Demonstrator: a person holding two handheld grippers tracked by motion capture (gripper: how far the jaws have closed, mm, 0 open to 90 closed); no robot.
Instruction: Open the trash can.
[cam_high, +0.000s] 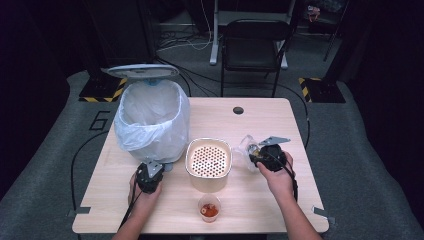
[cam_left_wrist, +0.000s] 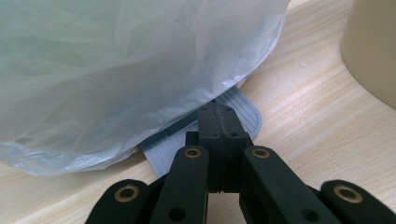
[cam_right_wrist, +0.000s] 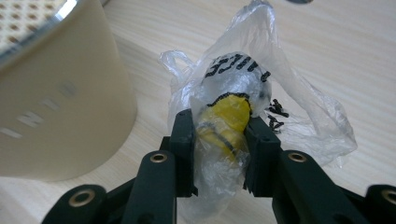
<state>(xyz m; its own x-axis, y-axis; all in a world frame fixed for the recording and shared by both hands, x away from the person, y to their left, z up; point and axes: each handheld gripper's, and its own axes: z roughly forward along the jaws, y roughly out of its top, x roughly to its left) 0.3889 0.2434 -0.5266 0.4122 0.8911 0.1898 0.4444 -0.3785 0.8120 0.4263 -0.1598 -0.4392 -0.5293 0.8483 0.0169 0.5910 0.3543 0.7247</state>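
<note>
While the person is leaning in over the wooden table (cam_high: 260, 125), the right gripper (cam_high: 256, 156) is clamping a crumpled clear plastic bag (cam_right_wrist: 261, 93) with black print and something yellow inside. Seen along that gripper's own jaws, they are pinching the bag from both sides right at the yellow part, and the loose plastic is billowing up and out beyond them. The bag is sitting just right of the cream tub with a perforated lid (cam_high: 208, 162) in the middle of the table, near it but apart.

The left gripper (cam_high: 151, 172) is resting at the foot of the bin lined with a white bag (cam_high: 152, 120), whose lid is standing open at the back. Its jaws are pressed fully together with nothing between them, and the tips are lying on the grey ribbed pedal (cam_left_wrist: 243, 109) that is poking out from under the hanging liner.

Nearer the front edge, between the two forearms, a small clear cup with something reddish inside (cam_high: 209, 208) is standing alone.
</note>
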